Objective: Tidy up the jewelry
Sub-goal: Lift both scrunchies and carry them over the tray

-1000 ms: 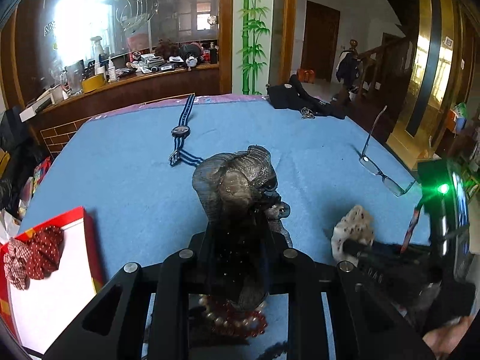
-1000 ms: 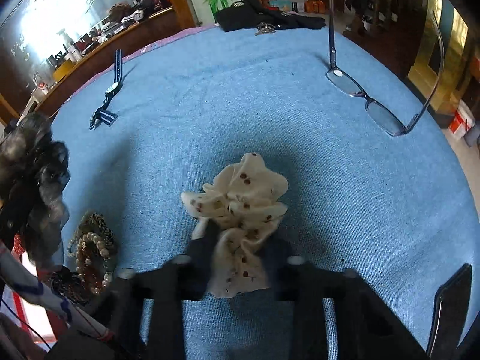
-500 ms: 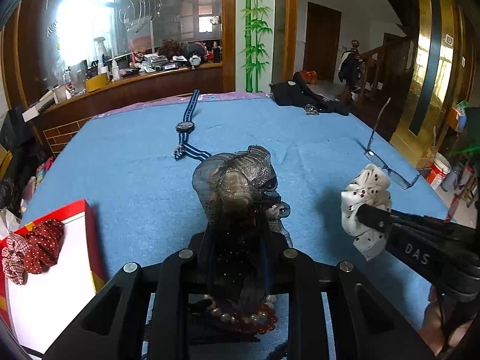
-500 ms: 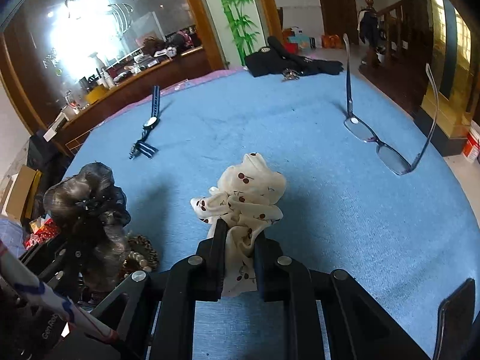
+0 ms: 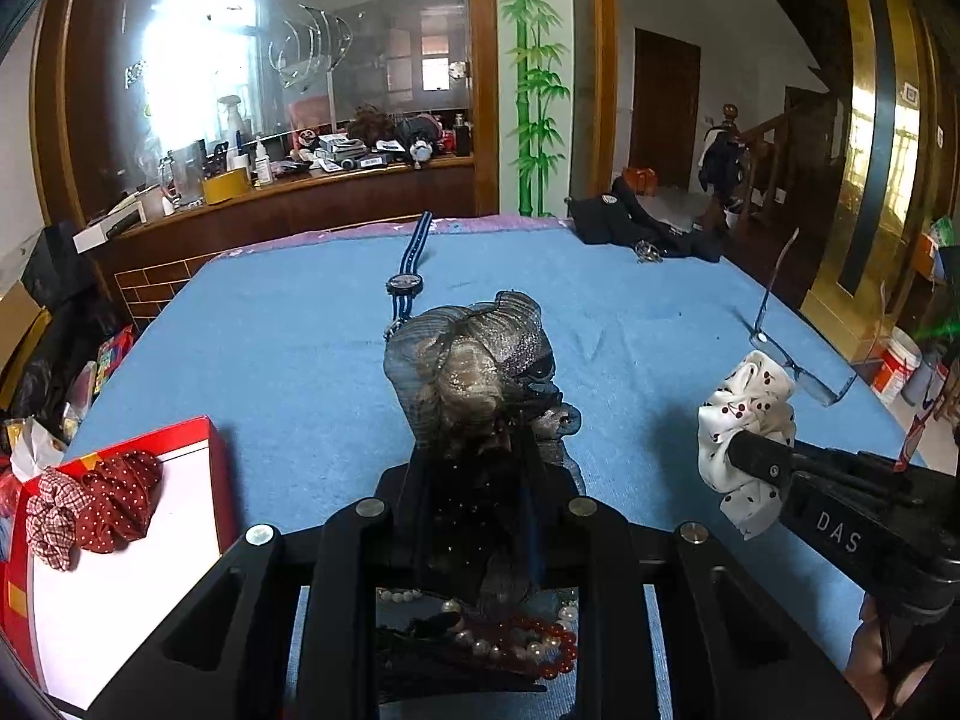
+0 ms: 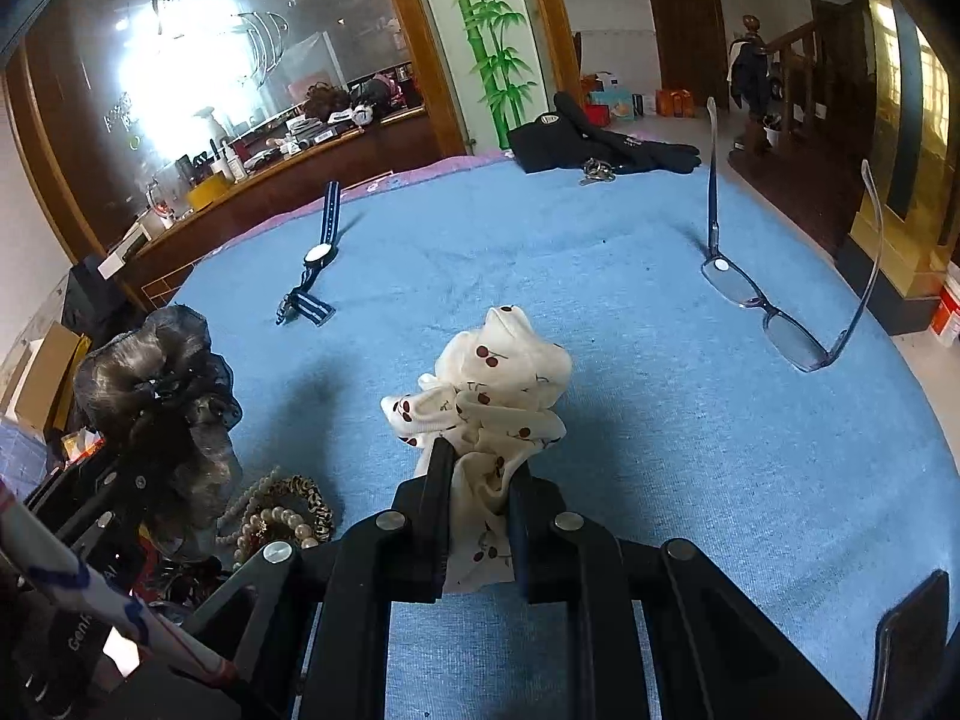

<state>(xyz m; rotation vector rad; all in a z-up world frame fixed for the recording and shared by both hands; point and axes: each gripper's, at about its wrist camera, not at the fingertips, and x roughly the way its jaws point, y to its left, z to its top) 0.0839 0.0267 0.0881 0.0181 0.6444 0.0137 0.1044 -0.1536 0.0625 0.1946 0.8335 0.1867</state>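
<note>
Scrunchies, two, both lifted off the blue table cloth (image 6: 660,420).
Item one: white cherry-print scrunchie (image 6: 492,396), soft gathered fabric, pinched between the narrow-set fingers of the right gripper (image 6: 477,480); ruffles bulge above the tips and a tail hangs below. Judged very light, limp and non-fragile; likely to slip if only a thin fold is caught, so a bite across the bunched elastic core is best.
Item two: dark sheer scrunchie (image 5: 474,384) with glittery mesh, clamped in the left gripper (image 5: 480,468), fingers close together on its lower folds. Judged equally light and springy; the mesh may snag.
Destination, presumed: red-edged box (image 5: 198,438) at left, white inside, already holding two red patterned scrunchies (image 5: 96,498).
Unsorted: pearl and red bead bracelets (image 5: 516,642) beneath the left gripper; striped-strap watch (image 6: 318,258) and eyeglasses (image 6: 774,318) lying well apart on the cloth.
</note>
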